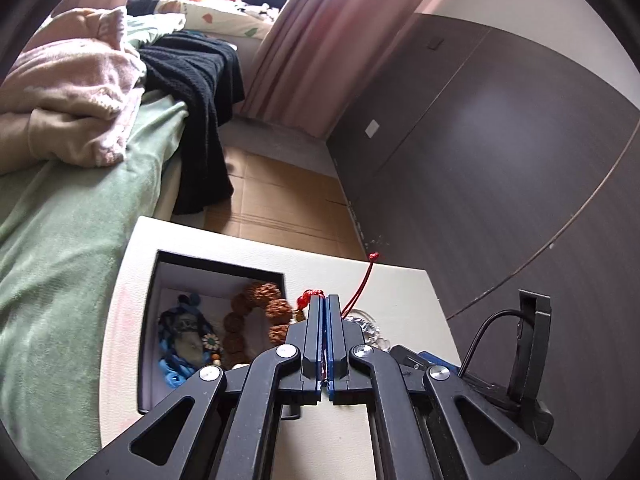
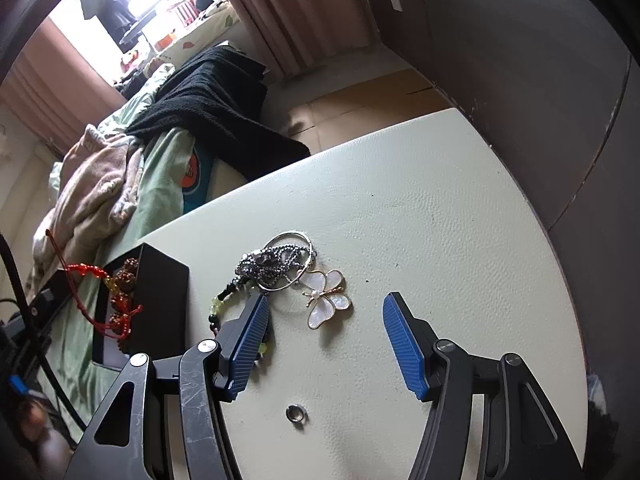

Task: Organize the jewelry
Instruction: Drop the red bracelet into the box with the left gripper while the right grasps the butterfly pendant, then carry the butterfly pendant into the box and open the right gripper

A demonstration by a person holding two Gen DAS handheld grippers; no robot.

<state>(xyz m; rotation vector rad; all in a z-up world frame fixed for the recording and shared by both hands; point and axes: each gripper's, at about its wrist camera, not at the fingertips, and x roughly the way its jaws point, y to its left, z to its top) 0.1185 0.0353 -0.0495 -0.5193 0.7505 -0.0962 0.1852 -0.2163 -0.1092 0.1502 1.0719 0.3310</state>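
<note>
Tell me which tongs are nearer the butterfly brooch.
Right. The right tongs stand open around the butterfly brooch on the table. The left tongs are shut on a red cord over by the box.

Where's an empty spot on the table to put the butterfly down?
Bare table lies right of and beyond the butterfly brooch, out to the far edge. It is crowded to the left: silver ring, beaded chain and black box bunch together.
</note>
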